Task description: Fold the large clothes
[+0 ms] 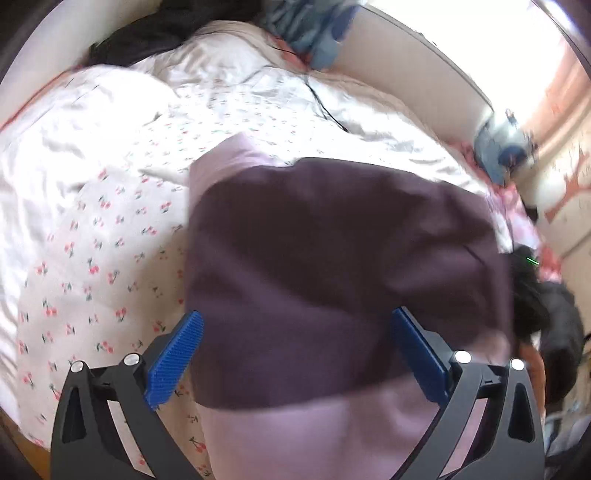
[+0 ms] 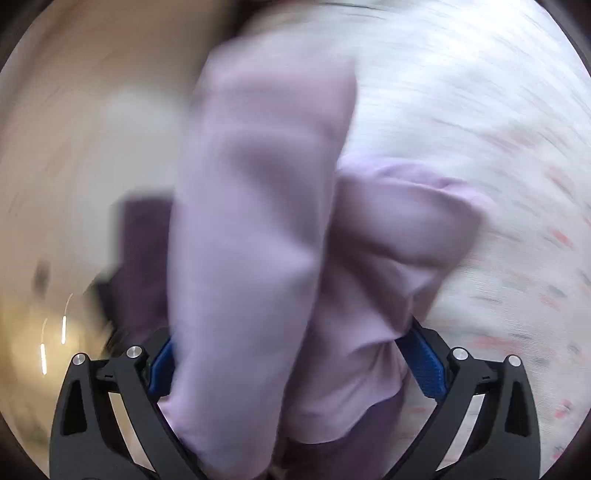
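A large purple garment [image 1: 332, 258] fills the middle of the left wrist view, dark and shaded across its upper part and pale lilac [image 1: 314, 435] near the camera. It lies over the cherry-print bed sheet [image 1: 92, 240]. My left gripper [image 1: 295, 350] is open, its blue pads [image 1: 173, 358] wide apart with the cloth spread between them. The right wrist view is blurred by motion. There the lilac garment [image 2: 258, 221] hangs in thick folds between the wide-apart fingers of my right gripper [image 2: 291, 362], which is open. Its left blue pad [image 2: 162, 365] is partly hidden by fabric.
A black garment [image 1: 155, 33] and blue clothes [image 1: 310, 33] lie at the bed's far end beside a pale headboard [image 1: 417, 81]. A thin black cable [image 1: 321, 103] crosses the sheet. A blue object [image 1: 502, 144] and dark items [image 1: 546, 317] sit at the right edge. Beige floor [image 2: 74, 147] shows left of the garment.
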